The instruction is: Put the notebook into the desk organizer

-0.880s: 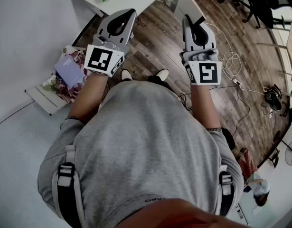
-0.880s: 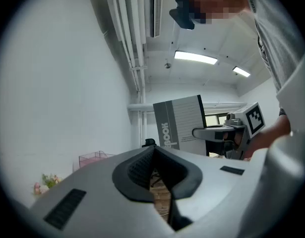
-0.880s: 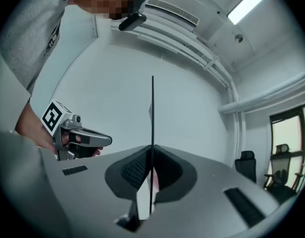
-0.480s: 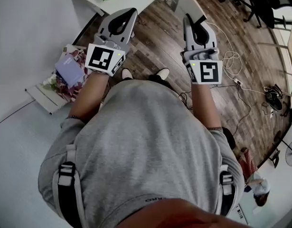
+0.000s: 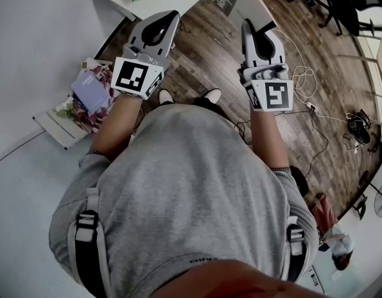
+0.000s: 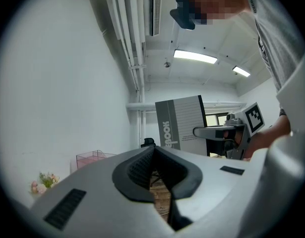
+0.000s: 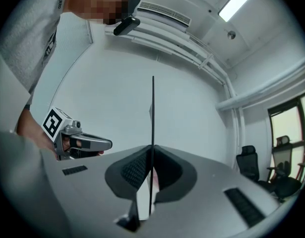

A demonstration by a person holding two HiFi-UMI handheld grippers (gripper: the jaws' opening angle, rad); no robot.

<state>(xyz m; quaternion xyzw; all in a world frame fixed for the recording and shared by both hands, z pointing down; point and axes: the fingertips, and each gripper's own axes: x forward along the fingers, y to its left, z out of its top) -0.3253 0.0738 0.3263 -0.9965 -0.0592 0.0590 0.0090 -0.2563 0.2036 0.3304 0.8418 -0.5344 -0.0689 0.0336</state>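
The right hand-held gripper [image 7: 152,150] is clamped on the thin grey notebook [image 6: 181,125], a flat, stiff slab held upright in the air. The left hand-held gripper [image 6: 153,151] is closed and empty, its black pads ribbed. Beyond it shows a pink wire-mesh desk organizer [image 6: 92,158], contents unclear.

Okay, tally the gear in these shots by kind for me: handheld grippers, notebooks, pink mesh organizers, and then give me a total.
Grey two-jaw handheld grippers: 2 (left gripper, right gripper)
Grey notebook with white lettering, clamped in the right gripper: 1
Pink wire mesh organizer: 1
Total: 4
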